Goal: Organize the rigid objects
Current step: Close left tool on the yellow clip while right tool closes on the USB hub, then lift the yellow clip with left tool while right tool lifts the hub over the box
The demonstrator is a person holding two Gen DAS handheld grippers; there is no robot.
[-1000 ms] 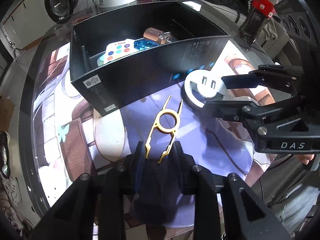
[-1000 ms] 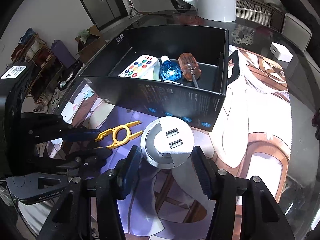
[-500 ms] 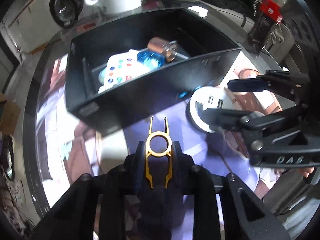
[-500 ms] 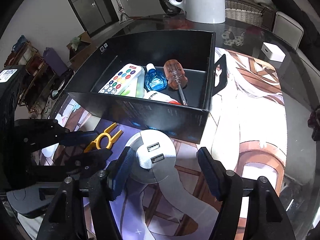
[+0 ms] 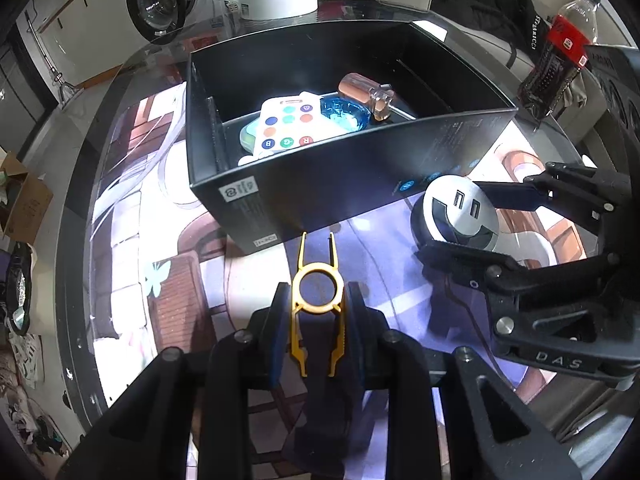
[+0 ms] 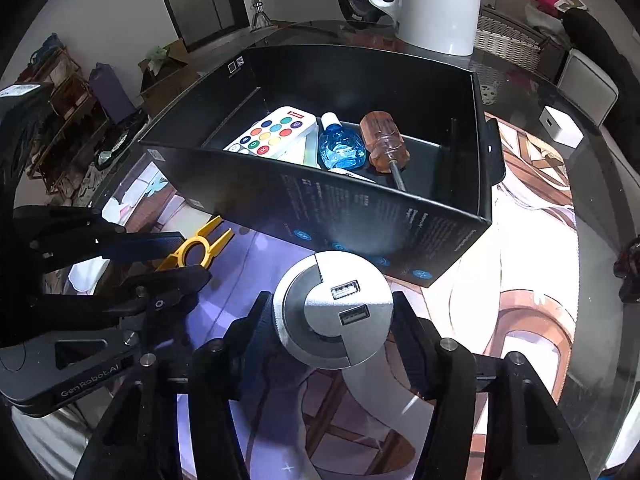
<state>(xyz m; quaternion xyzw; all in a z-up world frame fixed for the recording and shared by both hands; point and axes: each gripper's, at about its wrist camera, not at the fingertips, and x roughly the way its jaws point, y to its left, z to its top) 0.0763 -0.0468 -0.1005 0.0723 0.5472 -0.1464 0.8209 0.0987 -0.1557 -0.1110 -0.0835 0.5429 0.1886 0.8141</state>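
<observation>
While both grippers are pointed steeply down at the printed mat (image 6: 532, 264), a thing is gripped in each. Nearest in the left wrist view, the left gripper (image 5: 318, 320) is pressed together on a yellow plastic clip tool (image 5: 317, 292); its blue pads (image 5: 276, 336) are set against the tool's two legs, and the ring and forked prongs are left sticking out toward the box. In the right wrist view, the right gripper (image 6: 334, 320) has just been closing, and a round silver USB hub (image 6: 334, 312) with two ports facing up is pinched between its pads (image 6: 408, 328), which are seen touching its rim on both sides. Both things are held just short of the near wall of a black cardboard box (image 6: 360, 208). Inside the box a white remote with coloured buttons (image 6: 272, 132), a small blue bottle (image 6: 340, 148) and an amber-handled screwdriver (image 6: 384, 148) are laid side by side. Beyond the box a white electric kettle (image 6: 432, 4) is seen on the glass table (image 6: 592, 184), and a cola bottle (image 5: 560, 60) at the far right.
</observation>
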